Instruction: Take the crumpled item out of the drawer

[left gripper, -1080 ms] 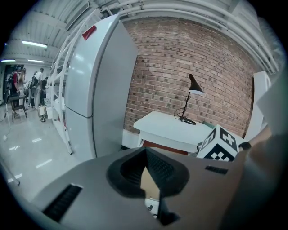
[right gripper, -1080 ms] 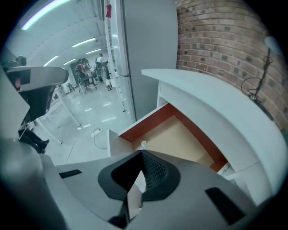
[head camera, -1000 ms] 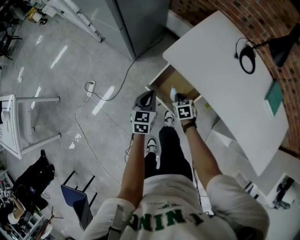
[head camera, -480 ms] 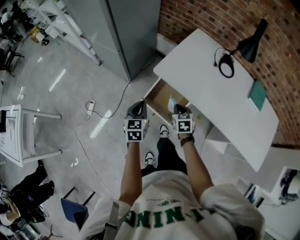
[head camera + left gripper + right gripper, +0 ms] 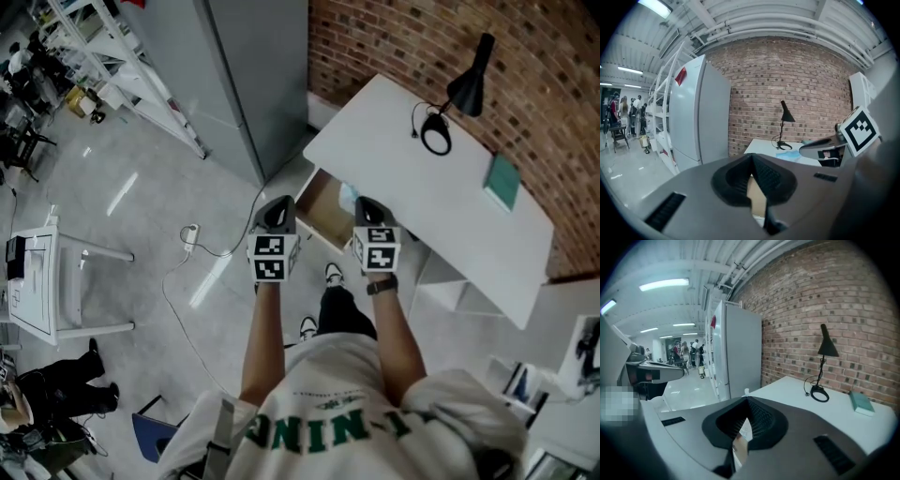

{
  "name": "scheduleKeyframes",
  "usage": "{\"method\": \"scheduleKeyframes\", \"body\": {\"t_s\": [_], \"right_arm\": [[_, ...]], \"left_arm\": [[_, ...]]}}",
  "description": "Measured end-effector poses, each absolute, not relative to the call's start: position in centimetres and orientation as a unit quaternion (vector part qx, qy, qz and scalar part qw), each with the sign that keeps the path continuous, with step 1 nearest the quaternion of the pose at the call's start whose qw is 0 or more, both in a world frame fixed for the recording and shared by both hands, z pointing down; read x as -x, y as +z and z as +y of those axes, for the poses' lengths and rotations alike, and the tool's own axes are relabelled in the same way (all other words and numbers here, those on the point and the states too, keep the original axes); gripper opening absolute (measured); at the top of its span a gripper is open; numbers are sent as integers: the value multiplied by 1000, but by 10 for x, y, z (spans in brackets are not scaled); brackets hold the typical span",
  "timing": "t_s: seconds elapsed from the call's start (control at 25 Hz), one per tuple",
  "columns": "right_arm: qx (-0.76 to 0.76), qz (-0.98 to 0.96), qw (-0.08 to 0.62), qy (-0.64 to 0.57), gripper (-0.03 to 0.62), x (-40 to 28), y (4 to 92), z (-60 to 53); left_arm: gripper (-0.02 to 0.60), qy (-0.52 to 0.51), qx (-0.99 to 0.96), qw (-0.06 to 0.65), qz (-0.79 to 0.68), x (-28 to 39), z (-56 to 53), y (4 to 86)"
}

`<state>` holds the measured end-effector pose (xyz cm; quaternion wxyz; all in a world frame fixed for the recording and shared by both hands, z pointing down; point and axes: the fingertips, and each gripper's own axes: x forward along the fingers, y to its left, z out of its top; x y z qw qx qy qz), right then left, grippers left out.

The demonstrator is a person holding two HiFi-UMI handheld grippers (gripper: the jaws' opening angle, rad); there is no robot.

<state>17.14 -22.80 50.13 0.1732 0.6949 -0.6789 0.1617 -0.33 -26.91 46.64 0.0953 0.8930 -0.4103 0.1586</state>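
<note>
Both hand-held grippers, left (image 5: pixel 277 212) and right (image 5: pixel 367 214), are pressed together and empty, just short of the open drawer (image 5: pixel 322 210). The pale crumpled item (image 5: pixel 348 197) lies inside, just ahead of the right one, which should spread its jaws before dipping under the desk (image 5: pixel 441 211) edge.

- We see a red brick wall (image 5: pixel 422 37) behind the white bench (image 5: pixel 450 216).
- A black desk lamp (image 5: pixel 466 84) stands on the bench, with a teal book (image 5: pixel 501 182) lying near it.
- A tall grey cabinet (image 5: pixel 253 84) stands left of the bench.
- The glossy grey floor (image 5: pixel 141 206) carries a power strip (image 5: pixel 190 231) and its cable.
- We find long strip lights (image 5: pixel 663 284) on the ceiling.
</note>
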Motion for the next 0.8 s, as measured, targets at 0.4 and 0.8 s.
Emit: {"method": "scheduleKeyframes", "body": {"t_s": [0.4,0.8], "right_arm": [[-715,-689,102,61,3,-157,392,-193],[-719,-690,73,39,3,-152,363,-172]], "left_arm": [[-5,94,-908,21,-409,13,-241,373],[-3,57,-909,-1,-412,16,-226,353]]}}
